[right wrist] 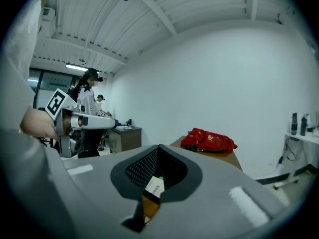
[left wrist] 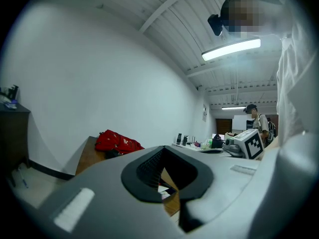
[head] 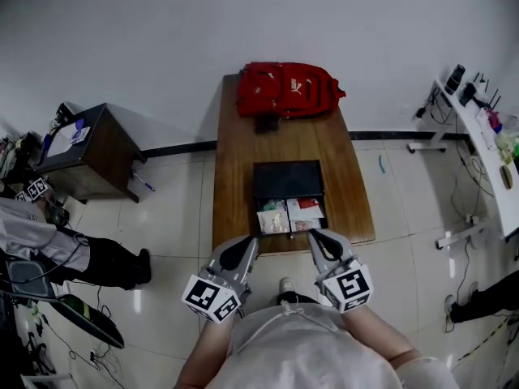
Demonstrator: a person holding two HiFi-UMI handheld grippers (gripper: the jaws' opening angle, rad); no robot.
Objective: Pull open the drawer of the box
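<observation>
The drawer [head: 291,232] of the black box [head: 288,178] stands pulled out toward the person. It lies just ahead of the jaws of both grippers, with packets [head: 276,217] visible inside. The jaws of the left gripper [head: 250,243] are together and hold nothing. The jaws of the right gripper [head: 315,235] are also together and empty, near the drawer's front, but as far as I can tell not touching it. So the pull seems nearly or fully done. If more travel is wanted, I think it is best to part one pair of jaws, take the front edge at its middle, and pull straight back along the table [head: 235,160], slowly, so that the box does not slide with it.
</observation>
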